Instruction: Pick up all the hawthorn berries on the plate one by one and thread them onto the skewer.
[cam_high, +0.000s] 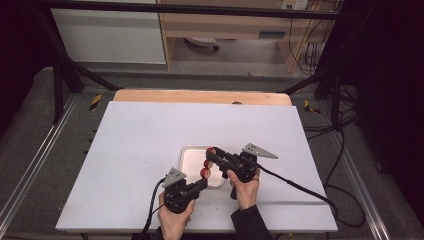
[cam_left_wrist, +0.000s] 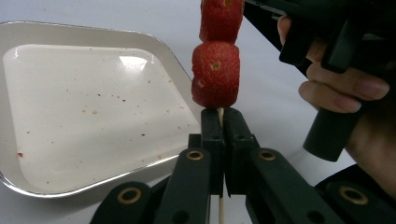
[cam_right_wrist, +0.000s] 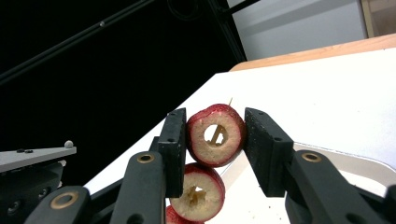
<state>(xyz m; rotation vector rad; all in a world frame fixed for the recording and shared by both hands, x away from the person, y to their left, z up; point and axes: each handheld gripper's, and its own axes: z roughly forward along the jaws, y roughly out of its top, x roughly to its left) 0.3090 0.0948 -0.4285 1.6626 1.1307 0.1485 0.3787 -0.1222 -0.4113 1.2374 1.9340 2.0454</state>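
A thin wooden skewer carries three red cored fruit slices and stands slanted over the near right corner of a white tray. My left gripper is shut on the bare stick just under the lowest slice; in the high view it sits at the tray's near edge. My right gripper has its pads pressed on both sides of the top slice, with the skewer's tip poking out beyond it. A second slice hangs just below.
The tray holds crumbs and red specks. It rests on a white sheet over a wooden table. Cables trail off each gripper toward the near edge. A black frame and dark curtains surround the table.
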